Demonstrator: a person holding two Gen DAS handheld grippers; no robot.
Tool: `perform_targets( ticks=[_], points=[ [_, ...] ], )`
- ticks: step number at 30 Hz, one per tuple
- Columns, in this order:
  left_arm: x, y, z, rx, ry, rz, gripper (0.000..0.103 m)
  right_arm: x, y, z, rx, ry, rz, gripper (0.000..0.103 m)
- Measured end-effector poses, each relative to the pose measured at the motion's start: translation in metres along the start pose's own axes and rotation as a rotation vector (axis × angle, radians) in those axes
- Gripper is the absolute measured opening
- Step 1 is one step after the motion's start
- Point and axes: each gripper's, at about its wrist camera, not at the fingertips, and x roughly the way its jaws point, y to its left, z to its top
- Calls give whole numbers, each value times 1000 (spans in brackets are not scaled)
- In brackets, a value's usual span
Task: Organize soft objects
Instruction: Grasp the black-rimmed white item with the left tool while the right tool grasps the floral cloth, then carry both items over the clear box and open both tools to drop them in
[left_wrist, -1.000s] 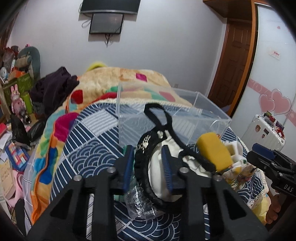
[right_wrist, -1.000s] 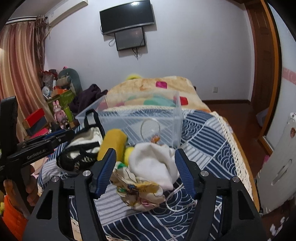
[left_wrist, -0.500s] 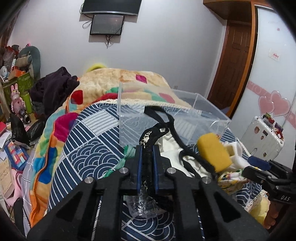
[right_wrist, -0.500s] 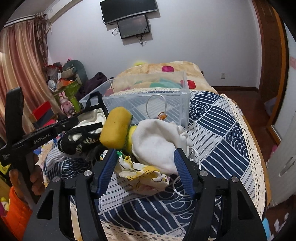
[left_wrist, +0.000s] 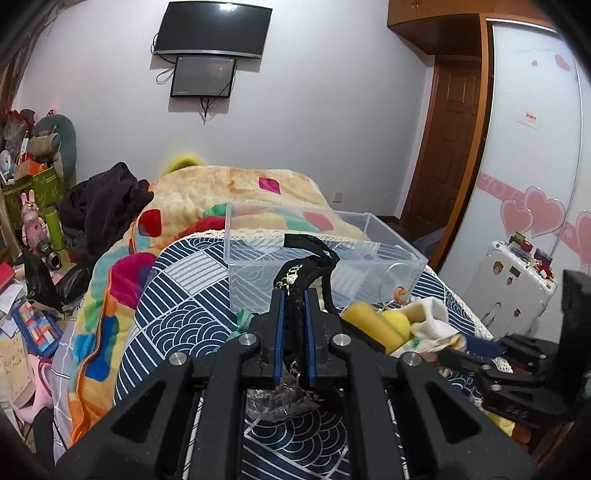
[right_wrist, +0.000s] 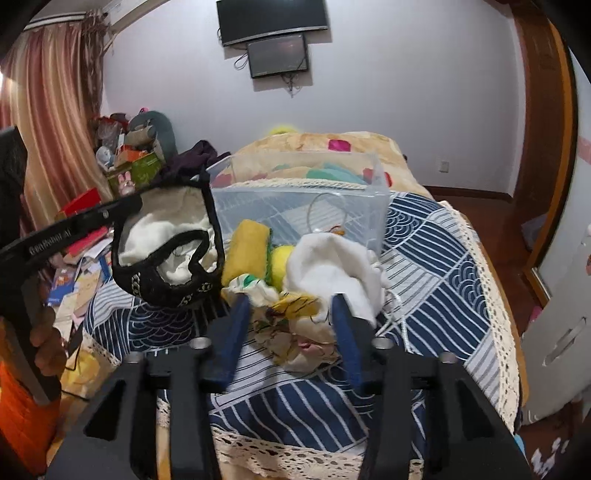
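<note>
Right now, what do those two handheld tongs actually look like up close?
Both are matte black plastic frames with silver bolts. The left tongs have thin blue pads lining the inner fingers; the right tongs have broader blue fingers. White lettering runs along the left tool's arm. No cables show. A bare hand with an orange sleeve grips it.

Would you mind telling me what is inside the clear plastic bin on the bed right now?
The clear plastic bin looks empty: through its walls only the blue patterned bedspread shows. The yellow sponge and white cloth hide its lower near corner, so that part is unconfirmed.
</note>
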Motion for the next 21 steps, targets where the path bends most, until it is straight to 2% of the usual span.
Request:
perform_targets(
  ticks=[2, 3, 6, 17, 21],
  points=[
    [-3, 1, 2, -3, -8, -1, 9, 8, 0, -1, -16, 24, -13, 22],
    [-4, 1, 2, -3, -12, 0, 9, 11, 0, -2, -17, 32, -24, 11],
    [-9, 3, 5, -3, -29, 8, 9, 10, -2, -2, -10, 31, -22, 8],
    [-26, 2, 28, 12, -110, 14, 9, -22, 6, 28, -61, -121, -30, 6],
    [-27, 3, 28, 6, -109, 8, 9, -21, 0, 26, -33, -92, 9, 6]
  ],
)
